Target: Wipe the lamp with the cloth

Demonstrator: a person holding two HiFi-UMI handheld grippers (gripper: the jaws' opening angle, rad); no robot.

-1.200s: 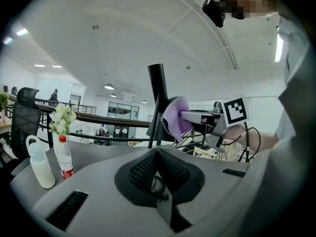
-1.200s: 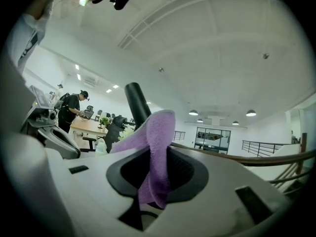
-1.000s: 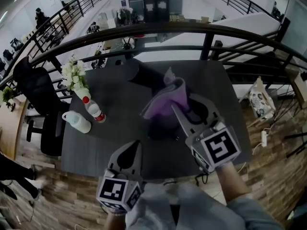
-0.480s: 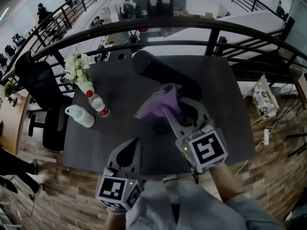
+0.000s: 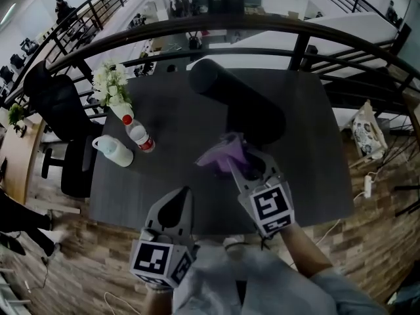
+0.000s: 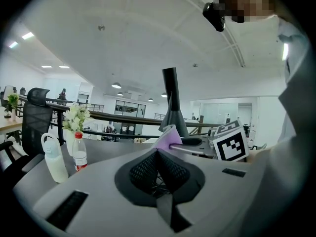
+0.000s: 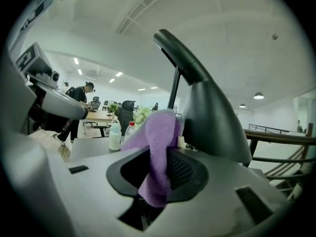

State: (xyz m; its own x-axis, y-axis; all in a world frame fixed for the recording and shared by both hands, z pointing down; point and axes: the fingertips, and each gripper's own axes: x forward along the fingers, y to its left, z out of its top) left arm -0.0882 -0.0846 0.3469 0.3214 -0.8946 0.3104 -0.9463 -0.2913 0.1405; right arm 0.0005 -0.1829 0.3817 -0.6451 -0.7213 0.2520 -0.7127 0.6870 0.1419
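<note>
The black lamp (image 5: 237,107) stands on the dark table (image 5: 167,133), its long head stretching from upper left to lower right. In the right gripper view the lamp (image 7: 210,113) rises just past the jaws. My right gripper (image 5: 240,165) is shut on the purple cloth (image 5: 222,155), which sits just in front of the lamp head's near end. The cloth (image 7: 157,149) hangs folded between the jaws of the right gripper (image 7: 159,168). My left gripper (image 5: 178,201) is shut on nothing, low at the table's near edge, left of the right one. The left gripper view shows the cloth (image 6: 168,138) and lamp (image 6: 171,101) ahead.
A red-capped bottle (image 5: 139,135), a white jug (image 5: 113,152) and a vase of white flowers (image 5: 110,86) stand at the table's left. A black office chair (image 5: 54,117) is beside that edge. A curved black railing (image 5: 216,28) runs behind the table.
The right gripper with the cloth has drawn back toward me, off the lamp's head. The left gripper has stayed by the near edge.
</note>
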